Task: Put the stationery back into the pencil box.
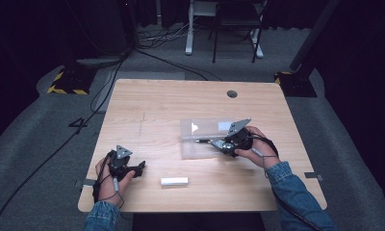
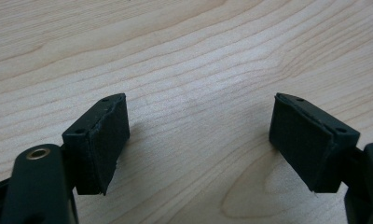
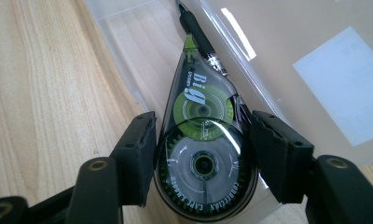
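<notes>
**Tape roller gripped over the open case**

The right gripper has its jaws part-way closed on a correction tape roller, one pad pressing each flat-edged side of the round body. The roller is teardrop-shaped, smoky clear plastic with green and grey reels inside, and it tapers to a green tip. Its long axis runs straight ahead of the jaws, tip farthest from the hand. Just beyond and beside the tip lies a black pen, lengthwise along the wall of a clear plastic case. The roller sits within the case's outline, low over its floor; whether it rests on the floor I cannot tell. The coming move seems to turn on this: the roller must go down alongside the pen, axis parallel to it, so the tip does not ride up on the barrel.

In the high view the right gripper is at the near edge of the case, far closer than the other hand.

The left gripper stands wide open and empty over bare table. A small white block lies between the two hands, nearer the left gripper.
</notes>
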`<action>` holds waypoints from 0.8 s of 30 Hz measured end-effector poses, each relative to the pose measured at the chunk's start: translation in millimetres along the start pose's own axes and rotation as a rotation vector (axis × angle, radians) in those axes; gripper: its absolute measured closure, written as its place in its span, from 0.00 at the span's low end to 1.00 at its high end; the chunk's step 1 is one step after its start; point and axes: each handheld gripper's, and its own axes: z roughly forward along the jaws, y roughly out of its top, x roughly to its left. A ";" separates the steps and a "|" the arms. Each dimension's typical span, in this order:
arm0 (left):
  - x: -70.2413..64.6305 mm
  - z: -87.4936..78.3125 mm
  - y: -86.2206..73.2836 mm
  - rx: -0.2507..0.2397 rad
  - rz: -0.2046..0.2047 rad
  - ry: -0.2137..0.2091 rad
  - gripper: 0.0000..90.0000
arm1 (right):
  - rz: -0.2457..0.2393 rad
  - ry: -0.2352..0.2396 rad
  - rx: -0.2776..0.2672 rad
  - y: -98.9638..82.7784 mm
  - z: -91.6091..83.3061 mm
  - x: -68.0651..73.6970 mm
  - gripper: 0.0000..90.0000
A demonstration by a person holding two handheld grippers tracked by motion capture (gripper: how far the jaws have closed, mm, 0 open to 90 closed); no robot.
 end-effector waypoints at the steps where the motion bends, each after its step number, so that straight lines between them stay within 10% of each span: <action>1: 0.0 0.1 0.0 -0.001 0.000 -0.001 0.23 | -0.001 -0.002 -0.001 -0.2 0.0 -0.3 0.47; 24: 0.1 0.0 0.0 0.000 -0.001 -0.001 0.23 | 0.006 -0.057 -0.011 -4.2 -6.3 -3.2 0.52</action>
